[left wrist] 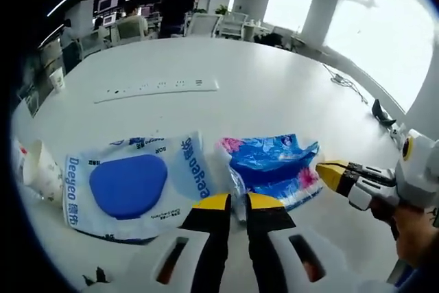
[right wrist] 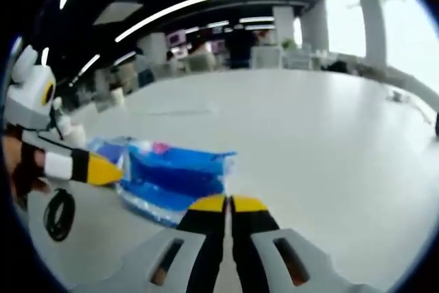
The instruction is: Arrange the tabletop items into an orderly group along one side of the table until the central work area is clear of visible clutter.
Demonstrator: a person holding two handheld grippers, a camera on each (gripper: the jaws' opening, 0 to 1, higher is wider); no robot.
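A blue floral tissue pack (left wrist: 274,162) lies on the white table (left wrist: 226,60), just ahead of my left gripper (left wrist: 238,202). The jaws are nearly closed, with the pack's clear wrapper edge pinched between them. My right gripper (left wrist: 328,171) comes in from the right and its yellow tip touches the pack's right corner. In the right gripper view the same pack (right wrist: 175,175) sits left of my right gripper (right wrist: 228,204), whose jaws are shut with nothing visible between them. The left gripper (right wrist: 110,169) meets the pack's far end there. A white Deeyeo wipes pack (left wrist: 130,184) with a blue oval lies beside the tissue pack.
A patterned paper cup (left wrist: 40,169) stands at the table's left edge. A white power strip (left wrist: 158,87) lies farther back. A cable (left wrist: 346,80) and a small black object (left wrist: 381,111) are at the right edge. Chairs and people sit beyond the far side.
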